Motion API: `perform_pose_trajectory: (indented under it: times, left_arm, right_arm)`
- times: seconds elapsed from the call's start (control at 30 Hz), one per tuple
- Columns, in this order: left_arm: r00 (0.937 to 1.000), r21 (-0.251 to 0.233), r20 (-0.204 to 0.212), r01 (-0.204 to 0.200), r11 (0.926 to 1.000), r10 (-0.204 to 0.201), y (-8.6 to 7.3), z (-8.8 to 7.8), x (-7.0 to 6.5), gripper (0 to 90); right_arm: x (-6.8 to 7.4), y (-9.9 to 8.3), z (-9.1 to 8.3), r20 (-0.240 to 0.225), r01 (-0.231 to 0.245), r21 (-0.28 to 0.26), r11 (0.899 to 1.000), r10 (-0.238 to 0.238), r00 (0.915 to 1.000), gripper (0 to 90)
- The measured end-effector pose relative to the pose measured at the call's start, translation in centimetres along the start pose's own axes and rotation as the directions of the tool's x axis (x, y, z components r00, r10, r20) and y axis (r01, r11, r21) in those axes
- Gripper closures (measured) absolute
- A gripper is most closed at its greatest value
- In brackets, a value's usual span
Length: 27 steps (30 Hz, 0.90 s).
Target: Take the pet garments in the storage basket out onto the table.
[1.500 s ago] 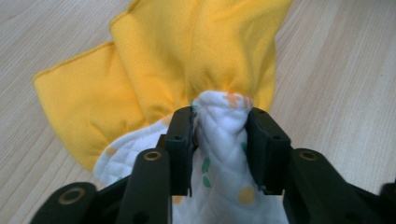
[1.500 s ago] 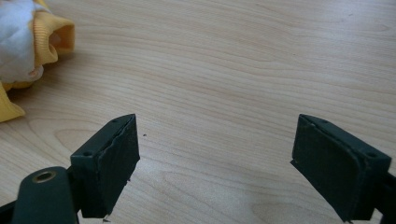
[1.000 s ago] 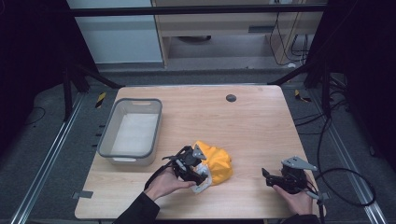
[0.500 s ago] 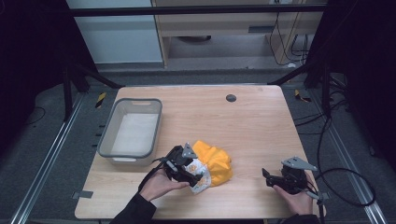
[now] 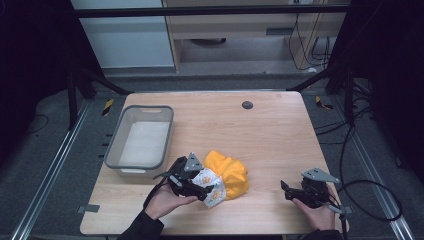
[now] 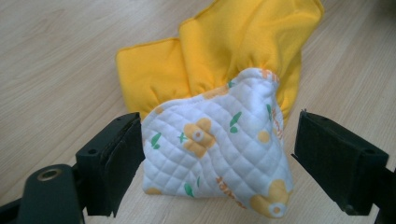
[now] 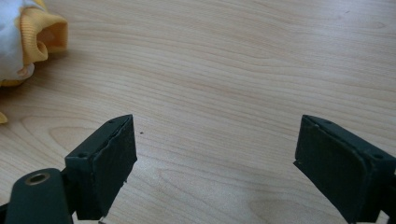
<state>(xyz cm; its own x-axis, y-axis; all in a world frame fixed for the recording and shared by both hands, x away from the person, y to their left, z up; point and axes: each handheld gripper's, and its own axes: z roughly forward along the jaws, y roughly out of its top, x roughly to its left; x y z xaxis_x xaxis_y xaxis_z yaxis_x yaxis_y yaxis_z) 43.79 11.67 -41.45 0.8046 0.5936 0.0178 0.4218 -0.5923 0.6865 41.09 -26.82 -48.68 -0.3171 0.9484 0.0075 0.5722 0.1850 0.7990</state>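
Observation:
A small garment lies bunched near the table's front, yellow fabric (image 5: 231,171) behind and a white quilted part (image 5: 212,184) with orange and green prints in front. My left gripper (image 5: 206,188) is open, its jaws on either side of the white quilted part (image 6: 219,149). The left jaw touches the cloth's edge and the right jaw stands apart from it. The yellow fabric (image 6: 233,42) spreads out beyond the jaws. My right gripper (image 5: 286,190) is open over bare wood near the front right, with nothing between its jaws. A corner of the garment (image 7: 28,32) shows at the upper left of the right gripper view.
A grey plastic bin (image 5: 113,150) with a white bottom stands at the left of the wooden table (image 5: 280,135), just behind my left hand. A small black round disc (image 5: 247,105) sits near the far edge. Cables trail off the table's right side.
My left gripper has drawn back a little to the left, and more of the white quilted part now shows between its jaws. The right gripper has stayed in place.

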Motion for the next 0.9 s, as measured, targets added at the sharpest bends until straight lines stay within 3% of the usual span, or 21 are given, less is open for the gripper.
perform_pose_trajectory:
  times: [0.57,0.9]
  left_arm:
    - [0.9974,-0.082,-0.044,0.054,0.9952,-0.058,-2.5,-2.5,0.8,14.9]
    - [0.9943,-0.081,-0.049,0.091,0.9926,-0.095,-4.5,-3.2,1.5,15.4]
  right_arm:
    - [0.1,0.0,0.0,0.000,0.001,-0.001,1.000,-0.001,1.0000,12.0]
    - [0.1,0.0,0.0,-0.001,0.004,0.001,1.000,-0.004,1.0000,11.7]
